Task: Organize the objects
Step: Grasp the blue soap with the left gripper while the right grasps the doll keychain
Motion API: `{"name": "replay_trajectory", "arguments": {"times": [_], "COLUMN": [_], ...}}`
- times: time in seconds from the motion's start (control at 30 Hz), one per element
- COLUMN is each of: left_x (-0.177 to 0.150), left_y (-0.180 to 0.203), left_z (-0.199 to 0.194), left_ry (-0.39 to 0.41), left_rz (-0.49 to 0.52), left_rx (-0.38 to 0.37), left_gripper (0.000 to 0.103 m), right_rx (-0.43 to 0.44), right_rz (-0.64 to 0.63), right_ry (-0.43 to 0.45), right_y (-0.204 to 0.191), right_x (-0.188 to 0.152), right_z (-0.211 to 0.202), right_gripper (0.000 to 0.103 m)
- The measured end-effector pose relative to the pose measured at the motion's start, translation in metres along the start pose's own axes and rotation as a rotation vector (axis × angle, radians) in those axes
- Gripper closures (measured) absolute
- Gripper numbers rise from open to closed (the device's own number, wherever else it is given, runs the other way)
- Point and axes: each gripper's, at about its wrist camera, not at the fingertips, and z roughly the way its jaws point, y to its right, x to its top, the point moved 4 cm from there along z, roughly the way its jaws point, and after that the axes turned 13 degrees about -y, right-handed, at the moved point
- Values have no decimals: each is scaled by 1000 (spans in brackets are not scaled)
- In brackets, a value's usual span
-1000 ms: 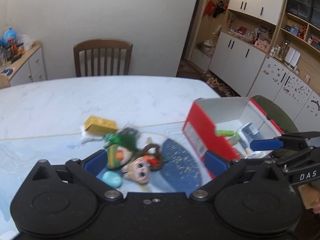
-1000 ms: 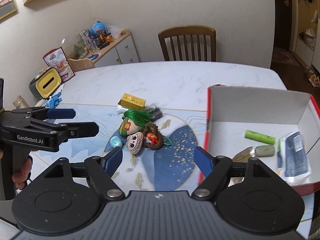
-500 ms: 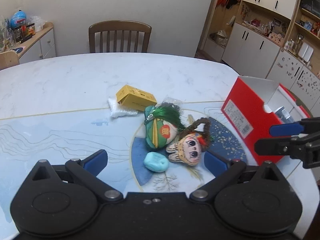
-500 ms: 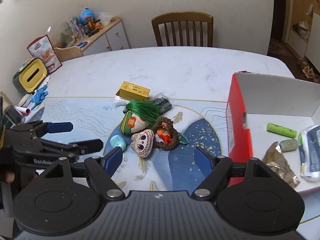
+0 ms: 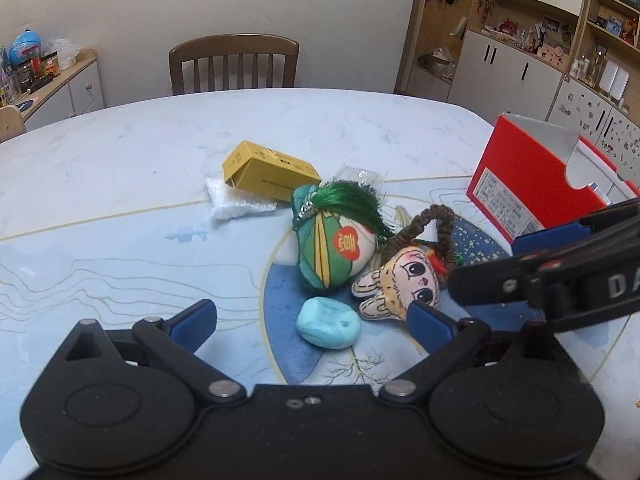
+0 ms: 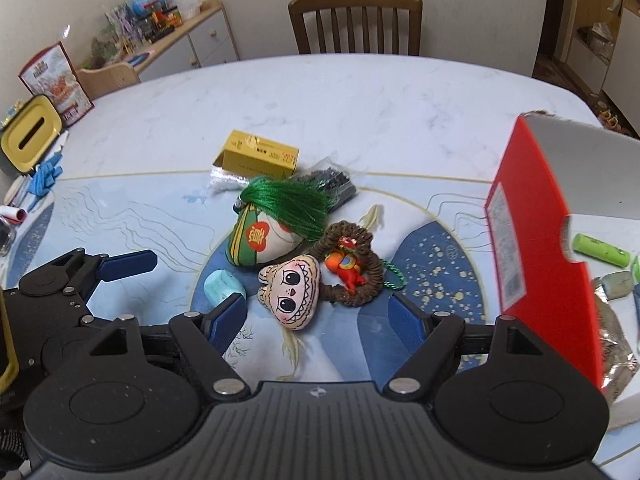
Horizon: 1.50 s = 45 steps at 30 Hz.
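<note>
Both jaws stand spread and hold nothing: our left gripper (image 5: 312, 316) hovers low over the blue eraser (image 5: 327, 322), and our right gripper (image 6: 318, 320) frames the doll-face plush (image 6: 291, 290). On the table (image 5: 120, 152) the toys lie bunched together: a green pouch (image 5: 334, 250) touching the plush, a woven ring (image 6: 352, 268) just beside it, a yellow box (image 5: 270, 170) behind them. At the right stands the open red box (image 6: 536, 240), with a green tube (image 6: 598, 249) inside.
</note>
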Motion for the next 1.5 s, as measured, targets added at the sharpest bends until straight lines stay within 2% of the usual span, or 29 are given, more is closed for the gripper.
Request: {"name": "replay_trajectory", "arguments": {"times": [0.2,0.43,0.7,0.9,1.03,1.23,1.5], "left_x": [-2,-3,-3,-2,-2,-3,2], "left_y": [-1,1,2,1,2,2,8], "left_z": [12,18,18,17,16,11,-15], "left_ry": [-16,-34,-33,-38,-44,-59,-63], "left_rz": [18,31,46,41,45,27,18], "left_rx": [-1,-34,-31,-39,-44,-52,-76], "left_gripper": [11,29,44,56,66,66,66], "right_rx": [-7,-14,-19,-12,-6,15,53], "right_rz": [-7,-15,-10,-6,-7,5,26], "right_ry": [-29,-57,-83,-87,-80,-58,-30], "right_y": [-7,-14,-17,-17,-18,-17,-11], "right_x": [6,12,13,13,12,8,-2], "right_z": [17,31,41,44,43,34,8], "right_gripper": [30,42,52,68,71,73,73]}}
